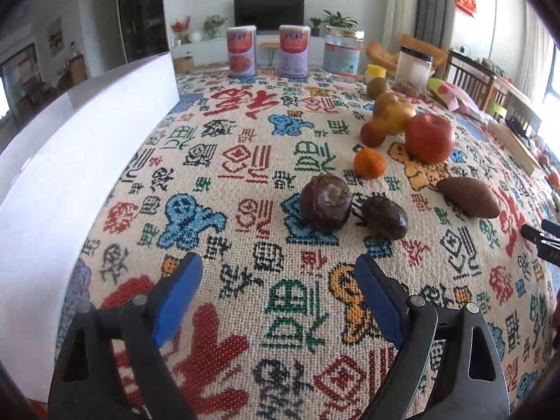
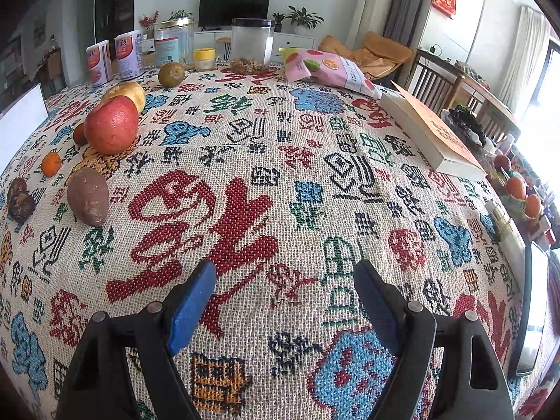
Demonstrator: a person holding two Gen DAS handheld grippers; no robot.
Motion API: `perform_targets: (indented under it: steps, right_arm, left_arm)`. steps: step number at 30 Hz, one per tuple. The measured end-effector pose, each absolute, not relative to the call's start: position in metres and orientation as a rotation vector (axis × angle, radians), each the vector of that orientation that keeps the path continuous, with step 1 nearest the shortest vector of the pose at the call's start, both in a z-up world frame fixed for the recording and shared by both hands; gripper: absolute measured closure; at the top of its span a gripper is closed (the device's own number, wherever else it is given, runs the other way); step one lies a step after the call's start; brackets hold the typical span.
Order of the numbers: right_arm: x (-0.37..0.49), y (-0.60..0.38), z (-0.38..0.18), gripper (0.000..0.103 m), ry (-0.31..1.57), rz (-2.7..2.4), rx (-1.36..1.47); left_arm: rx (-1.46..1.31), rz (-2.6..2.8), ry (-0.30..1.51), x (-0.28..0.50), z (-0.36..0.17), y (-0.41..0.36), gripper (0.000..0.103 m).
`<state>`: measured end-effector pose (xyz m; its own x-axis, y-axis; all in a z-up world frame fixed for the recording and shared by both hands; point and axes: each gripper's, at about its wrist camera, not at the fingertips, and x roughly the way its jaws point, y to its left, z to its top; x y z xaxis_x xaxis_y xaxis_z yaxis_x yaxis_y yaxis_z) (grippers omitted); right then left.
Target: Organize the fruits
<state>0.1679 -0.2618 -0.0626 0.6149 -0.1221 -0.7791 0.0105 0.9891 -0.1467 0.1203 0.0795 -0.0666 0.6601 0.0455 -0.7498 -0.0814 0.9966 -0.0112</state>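
Note:
Fruits lie in a loose row on the patterned tablecloth (image 1: 245, 161). In the left wrist view I see two dark purple fruits (image 1: 326, 201) (image 1: 384, 217), a small orange (image 1: 369, 163), a red apple (image 1: 429, 138), a yellow pear (image 1: 392, 112), a small brown fruit (image 1: 372, 134), a green fruit (image 1: 376, 87) and a brown sweet potato (image 1: 468, 196). My left gripper (image 1: 280, 273) is open, just short of the purple fruits. My right gripper (image 2: 284, 280) is open and empty over bare cloth. The apple (image 2: 111, 124) and sweet potato (image 2: 88, 196) lie to its far left.
A white box (image 1: 70, 161) stands along the left. Two cans (image 1: 241, 51), jars (image 1: 342, 52) (image 2: 252, 42) and a yellow cup (image 2: 204, 58) line the far edge. A snack bag (image 2: 325, 66), a book (image 2: 430, 133) and a phone (image 2: 532, 311) lie on the right.

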Motion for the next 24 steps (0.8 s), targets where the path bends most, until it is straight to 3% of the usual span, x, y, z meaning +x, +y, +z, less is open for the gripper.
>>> perform_targets:
  steps: [6,10,24]
  right_arm:
    - [0.169,-0.275,-0.071,0.001,0.943,-0.097,-0.043]
    - [0.171,-0.282,-0.074,0.0,0.958,-0.083,0.014]
    - [0.171,-0.281,-0.073,0.0,0.958,-0.084,0.012]
  left_arm:
    - [-0.086,0.102,0.911,0.13,-0.083,0.085,0.012]
    - [-0.056,0.112,0.927,0.132,-0.086,0.081,0.004]
    - [-0.057,0.117,0.932,0.134,-0.087,0.082,0.001]
